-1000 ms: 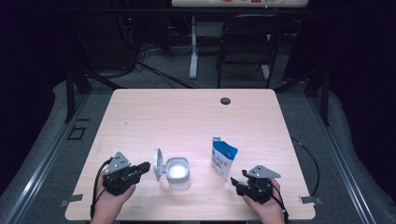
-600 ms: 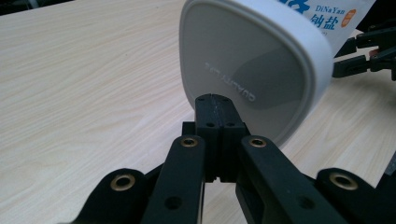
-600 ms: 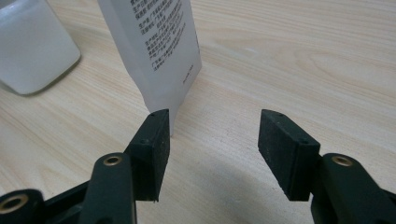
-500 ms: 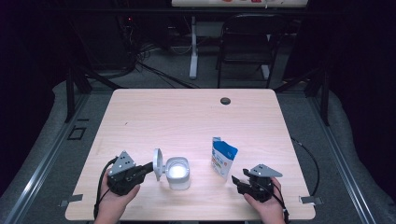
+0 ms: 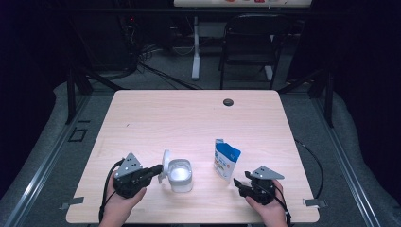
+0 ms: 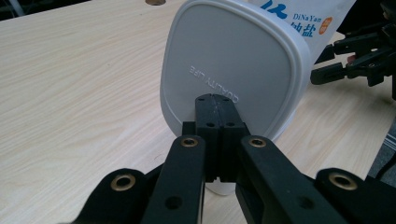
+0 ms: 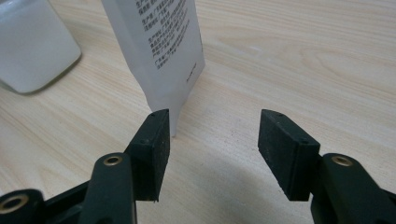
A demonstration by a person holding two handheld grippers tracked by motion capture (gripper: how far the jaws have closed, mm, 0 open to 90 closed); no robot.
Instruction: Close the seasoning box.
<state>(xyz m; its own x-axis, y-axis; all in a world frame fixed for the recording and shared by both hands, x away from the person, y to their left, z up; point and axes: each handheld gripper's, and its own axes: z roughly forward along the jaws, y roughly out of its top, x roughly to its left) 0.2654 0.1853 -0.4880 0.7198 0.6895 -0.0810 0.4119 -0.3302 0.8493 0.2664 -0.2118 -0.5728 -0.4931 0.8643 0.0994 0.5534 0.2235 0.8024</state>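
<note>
A white tub (image 5: 180, 175) stands near the table's front edge, its hinged lid (image 5: 165, 164) raised upright on its left side. My left gripper (image 5: 157, 171) is shut, its tips at the lid's outer face. In the left gripper view the closed pads (image 6: 215, 107) lie against the lid (image 6: 233, 60) with nothing between them. A blue and white pouch (image 5: 226, 161) stands upright to the right of the tub. My right gripper (image 5: 239, 182) is open just right of it; in the right gripper view the pouch (image 7: 159, 42) rises just beyond the left pad (image 7: 156, 140), apart from it.
The wooden table (image 5: 189, 118) has a dark round grommet (image 5: 228, 101) near its far edge. A black chair (image 5: 248, 42) and cables stand on the floor behind it. The tub (image 7: 32, 46) sits at the upper left of the right gripper view.
My left gripper has edged right, towards the tub's raised lid. The right gripper, the pouch and the tub have stayed put.
</note>
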